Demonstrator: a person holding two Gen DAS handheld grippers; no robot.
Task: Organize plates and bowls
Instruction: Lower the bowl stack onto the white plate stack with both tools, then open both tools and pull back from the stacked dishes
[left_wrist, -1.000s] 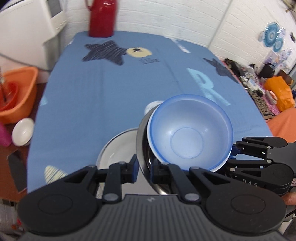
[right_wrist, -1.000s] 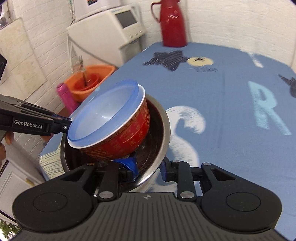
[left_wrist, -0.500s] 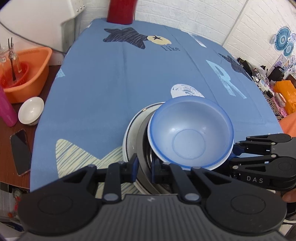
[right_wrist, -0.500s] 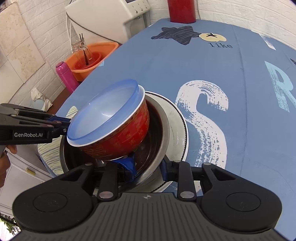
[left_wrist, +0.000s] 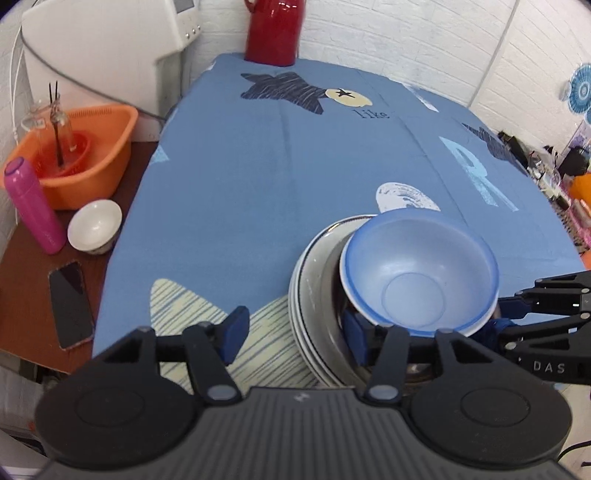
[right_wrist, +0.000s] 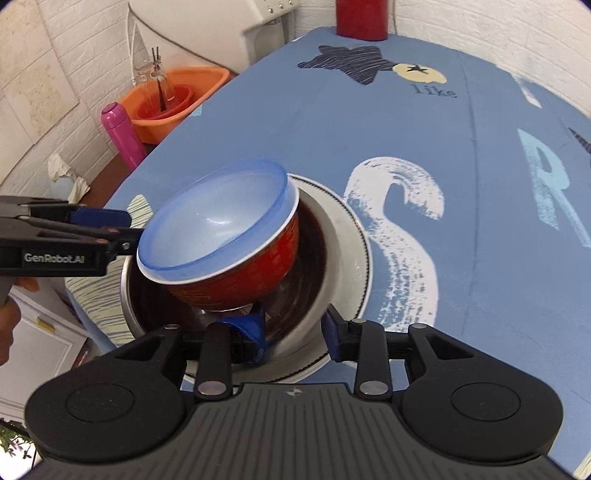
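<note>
Both views are brightly and evenly lit, with only soft, faint shadows on the bench (left_wrist: 258, 177). Fisheye distortion bows the brick walls and bench edges, and the corners go dark. Glare streaks the red flask (left_wrist: 275, 29), and a pale highlight sits inside the blue bowl (right_wrist: 218, 221). The left view is slightly soft at its left edge; the centres are sharp.

White brick walls (left_wrist: 406, 33), blue star-print tablecloth (left_wrist: 295, 158), brown side table (left_wrist: 26, 295) — white appliance (left_wrist: 103, 48) behind
</note>
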